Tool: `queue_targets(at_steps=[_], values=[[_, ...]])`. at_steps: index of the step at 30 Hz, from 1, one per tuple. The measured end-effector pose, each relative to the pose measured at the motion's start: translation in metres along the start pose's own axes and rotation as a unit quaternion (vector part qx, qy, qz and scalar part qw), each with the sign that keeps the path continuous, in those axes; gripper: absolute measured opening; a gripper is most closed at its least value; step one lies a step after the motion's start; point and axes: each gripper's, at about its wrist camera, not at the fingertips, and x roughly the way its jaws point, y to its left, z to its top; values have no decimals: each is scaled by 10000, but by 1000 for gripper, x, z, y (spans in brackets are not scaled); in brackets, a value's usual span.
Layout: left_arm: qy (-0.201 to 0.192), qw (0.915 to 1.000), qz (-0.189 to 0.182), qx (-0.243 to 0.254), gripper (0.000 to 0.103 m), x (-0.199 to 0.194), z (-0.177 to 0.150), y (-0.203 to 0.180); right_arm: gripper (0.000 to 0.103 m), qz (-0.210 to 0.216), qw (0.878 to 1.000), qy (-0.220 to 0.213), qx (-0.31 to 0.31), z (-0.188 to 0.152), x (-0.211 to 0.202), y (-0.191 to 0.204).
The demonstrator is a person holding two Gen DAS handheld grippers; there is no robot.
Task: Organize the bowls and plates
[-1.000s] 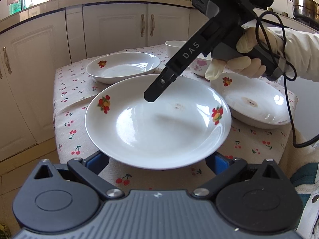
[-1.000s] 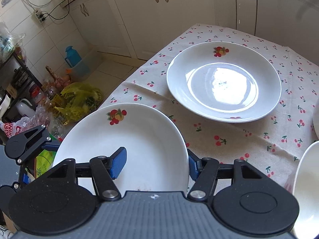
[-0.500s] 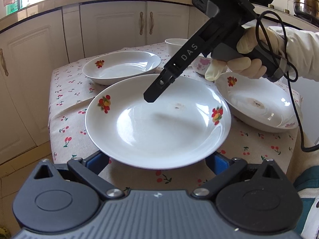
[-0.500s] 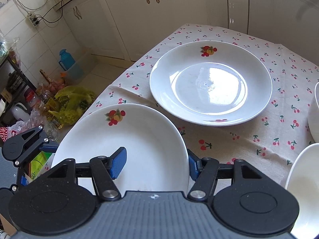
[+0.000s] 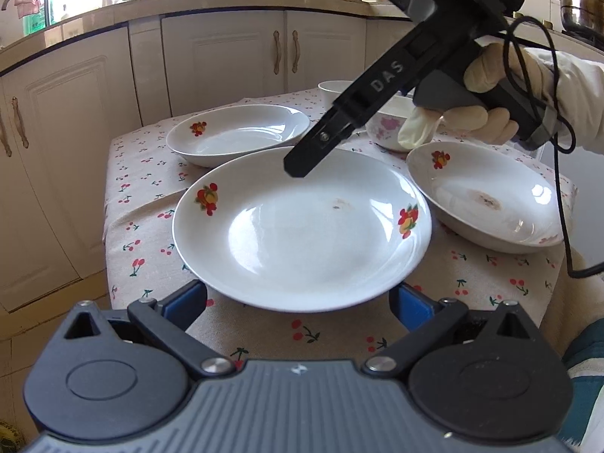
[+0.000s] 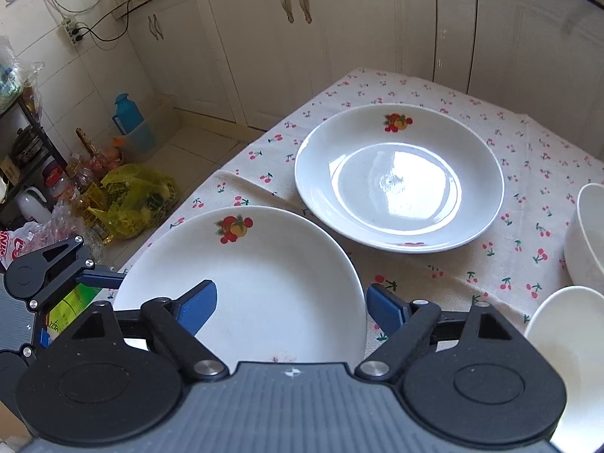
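shifted since earlier: right claw (image 6: 290, 304), opening, astride near plate (image 6: 249, 283) rim, blue pads off it. left claw (image 5: 298, 302) gaping under same plate's edge, grip unclear. second plate (image 6: 400, 177) at 1 o'clock on worktop (image 6: 528, 151).

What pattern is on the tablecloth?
The tablecloth is beige, printed with small red cherries on green stems. It shows best in the right wrist view.

Right gripper (image 6: 290, 304) tilted down, jaws opening, gloved hand (image 5: 487, 113) on grip, left gripper (image 5: 298, 298) spread wide.
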Motion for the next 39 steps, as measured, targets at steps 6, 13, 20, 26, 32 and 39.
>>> queue_targets(at_steps=[6,13,20,26,32,39], values=[[-119,9991,245,-339,102,-23,0,-14,103,-281,9972,-538,-441,-19,-54,21],[-317,9959,557,-632,102,-47,7,-45,103,-497,9919,-947,-691,-66,-110,24],[-484,9948,732,-512,102,-58,23,-78,103,-775,9895,-1017,-676,-122,-144,9],[-585,9955,606,-443,102,-52,42,-94,103,-825,9909,-1013,-329,-161,-158,-7],[-517,9979,295,-238,102,-36,60,-106,103,-782,9907,-1090,-245,-199,-166,-14],[-159,9996,-145,-193,102,-13,78,-118,103,-825,9913,-978,-295,-229,-158,-11]])
